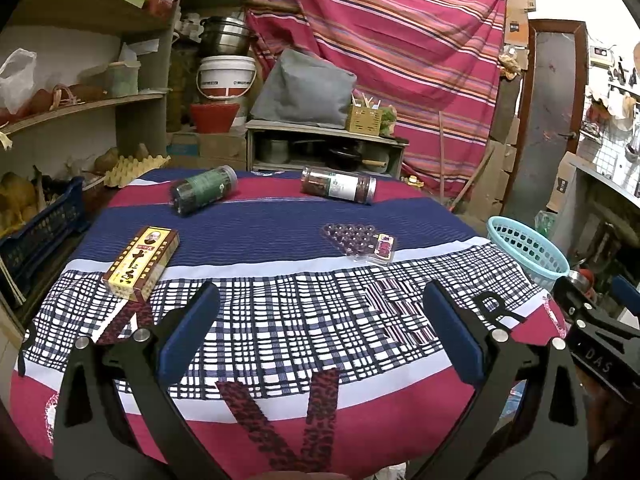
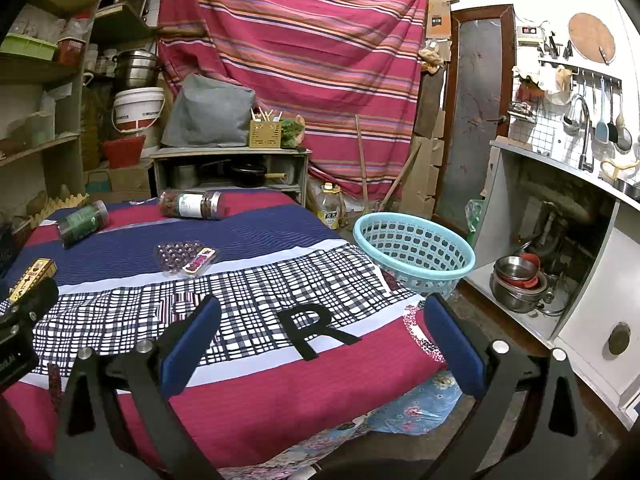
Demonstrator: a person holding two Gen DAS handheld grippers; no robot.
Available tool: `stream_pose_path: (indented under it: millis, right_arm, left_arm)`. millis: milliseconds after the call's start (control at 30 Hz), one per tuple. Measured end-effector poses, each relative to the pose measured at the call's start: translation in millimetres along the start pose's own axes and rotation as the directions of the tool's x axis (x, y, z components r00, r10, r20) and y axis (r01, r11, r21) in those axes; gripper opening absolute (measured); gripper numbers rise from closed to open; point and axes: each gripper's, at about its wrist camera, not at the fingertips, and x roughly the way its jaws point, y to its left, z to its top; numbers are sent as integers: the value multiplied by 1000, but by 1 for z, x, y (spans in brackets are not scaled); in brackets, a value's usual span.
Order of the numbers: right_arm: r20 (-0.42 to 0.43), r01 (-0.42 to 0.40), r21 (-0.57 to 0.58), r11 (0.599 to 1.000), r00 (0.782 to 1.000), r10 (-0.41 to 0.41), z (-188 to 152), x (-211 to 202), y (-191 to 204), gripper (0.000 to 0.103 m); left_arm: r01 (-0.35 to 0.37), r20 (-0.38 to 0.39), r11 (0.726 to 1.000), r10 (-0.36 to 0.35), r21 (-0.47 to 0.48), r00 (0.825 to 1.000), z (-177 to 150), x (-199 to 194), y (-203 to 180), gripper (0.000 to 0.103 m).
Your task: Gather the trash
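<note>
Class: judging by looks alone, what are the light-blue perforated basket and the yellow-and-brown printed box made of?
Light-blue perforated basket: probably moulded plastic, with uniform colour, a regular grid of holes and a smooth rolled rim. Yellow-and-brown printed box: likely glossy printed cardboard, with sharp folded edges and light sheen.

Cluttered home kitchen storeroom, sink tap (image 2: 585, 120), hanging utensils (image 2: 604, 120), stacked pots (image 2: 138, 68), pantry shelves (image 1: 80, 104)

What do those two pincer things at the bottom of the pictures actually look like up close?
Both look alike. The left gripper has black, angular linkage arms joined by round silver pivot pins, ending in two flat rectangular pads covered in dark blue. The right gripper has the same build. In the left view, the right tool's black body shows white lettering, "DAS". No cables or sleeves are visible.
</note>
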Motion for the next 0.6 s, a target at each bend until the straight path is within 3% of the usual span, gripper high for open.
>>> stream_pose_path:
  millis: [600]
  right_arm:
    - [0,1,-1,1000,1000,-1,0,0,0,99]
  left_arm:
    - [0,-1,1000,0,-1,1000,0,0,0,98]
